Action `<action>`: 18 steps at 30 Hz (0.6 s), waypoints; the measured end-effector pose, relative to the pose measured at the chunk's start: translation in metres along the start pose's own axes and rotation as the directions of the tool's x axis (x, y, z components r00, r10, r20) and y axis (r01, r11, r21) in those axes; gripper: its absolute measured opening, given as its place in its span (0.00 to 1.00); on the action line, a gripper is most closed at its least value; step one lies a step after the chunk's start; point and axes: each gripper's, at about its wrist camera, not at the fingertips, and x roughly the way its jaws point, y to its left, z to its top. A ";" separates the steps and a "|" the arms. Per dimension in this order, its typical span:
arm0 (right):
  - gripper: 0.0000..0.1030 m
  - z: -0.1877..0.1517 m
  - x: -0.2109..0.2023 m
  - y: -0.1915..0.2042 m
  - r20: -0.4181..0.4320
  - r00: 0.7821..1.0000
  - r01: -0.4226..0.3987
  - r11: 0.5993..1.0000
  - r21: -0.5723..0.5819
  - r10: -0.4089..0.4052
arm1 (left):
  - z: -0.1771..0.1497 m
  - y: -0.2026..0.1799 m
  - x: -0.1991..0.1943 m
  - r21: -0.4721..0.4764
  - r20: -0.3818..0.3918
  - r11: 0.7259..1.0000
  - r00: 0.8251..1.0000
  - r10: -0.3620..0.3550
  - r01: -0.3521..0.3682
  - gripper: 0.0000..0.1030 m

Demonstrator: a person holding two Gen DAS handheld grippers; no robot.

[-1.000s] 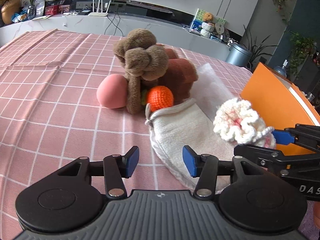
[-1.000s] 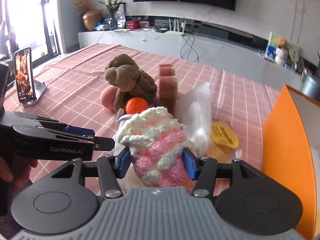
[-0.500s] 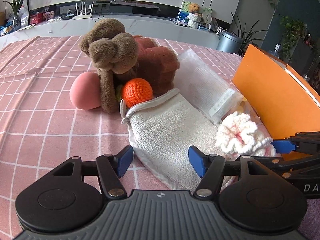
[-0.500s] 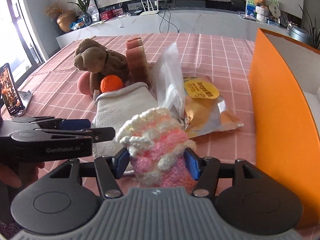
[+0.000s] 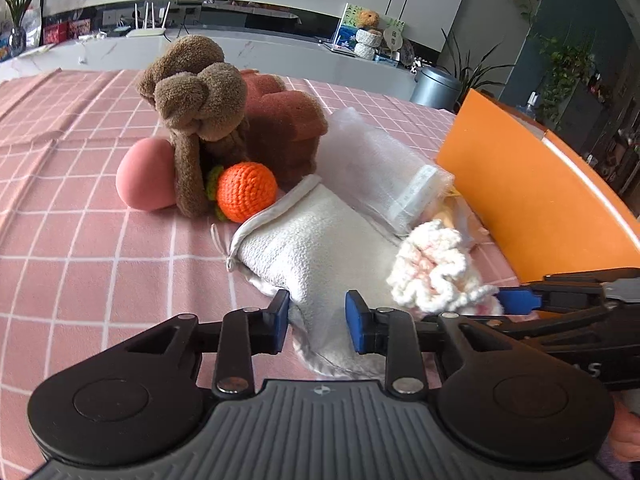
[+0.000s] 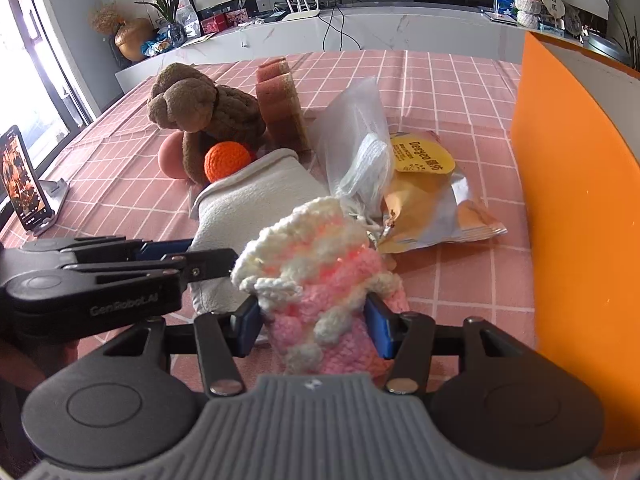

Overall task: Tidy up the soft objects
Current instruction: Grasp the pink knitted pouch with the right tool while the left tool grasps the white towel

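My left gripper is low over the near end of a white terry mitt. Its jaws are closing and both blue pads touch the cloth between them. My right gripper is shut on a pink and white crocheted piece, held just above the table beside the mitt; the crocheted piece also shows in the left wrist view. Behind the mitt lie a brown plush toy, an orange crocheted ball, a pink ball and a brown sponge.
An orange box stands along the right side. A clear plastic bag and a yellow snack packet lie between it and the mitt. A phone on a stand is at the far left on the pink checked tablecloth.
The left jaws widened, then narrowed onto the white mitt's near end. The right gripper sank a little and rolled, still holding the crocheted piece.
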 end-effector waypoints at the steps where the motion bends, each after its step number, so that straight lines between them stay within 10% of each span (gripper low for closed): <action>1: 0.52 0.000 0.000 0.000 0.000 1.000 0.000 1.000 -0.002 0.000 | -0.001 -0.002 0.000 -0.006 -0.003 1.000 1.000 0.000 0.000 0.41; 6: 0.52 -0.002 0.000 0.000 0.004 1.000 -0.005 1.000 -0.004 0.005 | 0.002 -0.010 0.009 -0.001 0.000 0.999 0.999 0.049 -0.049 0.44; 12: 0.52 -0.004 0.000 0.001 0.010 1.000 -0.003 1.000 -0.012 0.003 | -0.003 -0.020 0.008 0.041 0.038 0.991 0.991 0.126 -0.127 0.09; 18: 0.48 -0.004 -0.007 0.001 0.021 1.000 -0.001 1.000 -0.010 0.001 | -0.004 -0.020 -0.006 0.037 0.061 0.990 0.990 0.130 -0.133 0.09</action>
